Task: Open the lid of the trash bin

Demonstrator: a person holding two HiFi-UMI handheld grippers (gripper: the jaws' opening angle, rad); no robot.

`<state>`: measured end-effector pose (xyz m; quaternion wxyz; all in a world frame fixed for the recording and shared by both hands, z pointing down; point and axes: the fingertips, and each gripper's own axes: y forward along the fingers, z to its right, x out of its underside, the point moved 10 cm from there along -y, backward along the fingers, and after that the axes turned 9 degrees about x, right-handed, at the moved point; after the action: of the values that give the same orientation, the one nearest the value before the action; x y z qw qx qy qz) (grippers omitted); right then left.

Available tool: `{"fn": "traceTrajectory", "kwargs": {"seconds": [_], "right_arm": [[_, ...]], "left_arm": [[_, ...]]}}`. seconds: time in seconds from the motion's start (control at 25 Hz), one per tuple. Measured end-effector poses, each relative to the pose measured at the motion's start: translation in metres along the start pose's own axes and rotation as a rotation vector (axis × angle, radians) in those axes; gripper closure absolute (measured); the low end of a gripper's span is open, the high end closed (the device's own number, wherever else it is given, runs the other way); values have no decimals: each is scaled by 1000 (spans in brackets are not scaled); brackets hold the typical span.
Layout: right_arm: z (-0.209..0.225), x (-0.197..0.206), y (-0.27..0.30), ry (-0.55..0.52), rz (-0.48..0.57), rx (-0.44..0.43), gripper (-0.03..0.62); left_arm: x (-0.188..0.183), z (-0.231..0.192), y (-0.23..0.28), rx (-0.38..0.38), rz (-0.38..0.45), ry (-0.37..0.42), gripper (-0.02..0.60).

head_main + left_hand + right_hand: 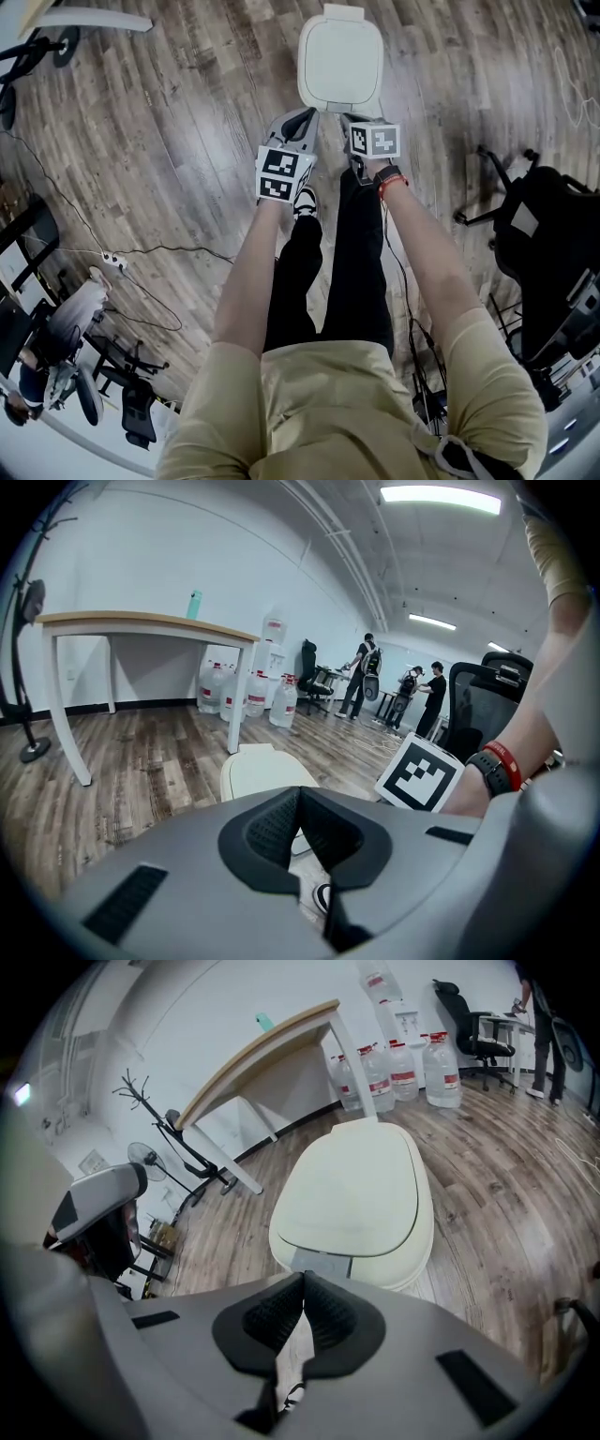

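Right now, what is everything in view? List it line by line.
trash bin: one, cream-white, lid down, on the floor ahead
table: one, wood top and white legs, by the wall
bottle: one, teal, on the table
water jugs: several, clear, beside the table
office chair: one, black, at the right
power strip: one, white, floor at left
left gripper: one, grey, jaws together, empty
right gripper: one, grey, jaws together, empty

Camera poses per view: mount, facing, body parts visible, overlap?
Head view: on the head, steeply down at the trash bin; forearms, legs, left gripper and right gripper show.
Left gripper view: on that gripper, level across the floor toward the table; right wrist shows.
Right gripper view: on that gripper, down at the closed lid; shut jaws show.
Shared: the trash bin.
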<state>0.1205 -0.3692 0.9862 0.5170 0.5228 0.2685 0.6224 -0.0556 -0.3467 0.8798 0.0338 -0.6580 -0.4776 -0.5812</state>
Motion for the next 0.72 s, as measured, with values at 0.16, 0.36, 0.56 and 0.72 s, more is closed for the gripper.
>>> {"fn": "traceTrajectory", "kwargs": {"seconds": [0.16,0.36,0.56,0.72], "right_arm": [[7,1,15,-13,-20,8,580],[9,0,24,-18,-10,30,580],[18,0,26,6,-3,8,580],[21,3,28,22,-3,2,580]], "left_arm": [[11,-4,8,15,-3,-15,558],[18,-8,11,23,-8,-21,558],[20,-6,20,28,-9,-27,558],[22,-5,24,38,9,-57,558]]}}
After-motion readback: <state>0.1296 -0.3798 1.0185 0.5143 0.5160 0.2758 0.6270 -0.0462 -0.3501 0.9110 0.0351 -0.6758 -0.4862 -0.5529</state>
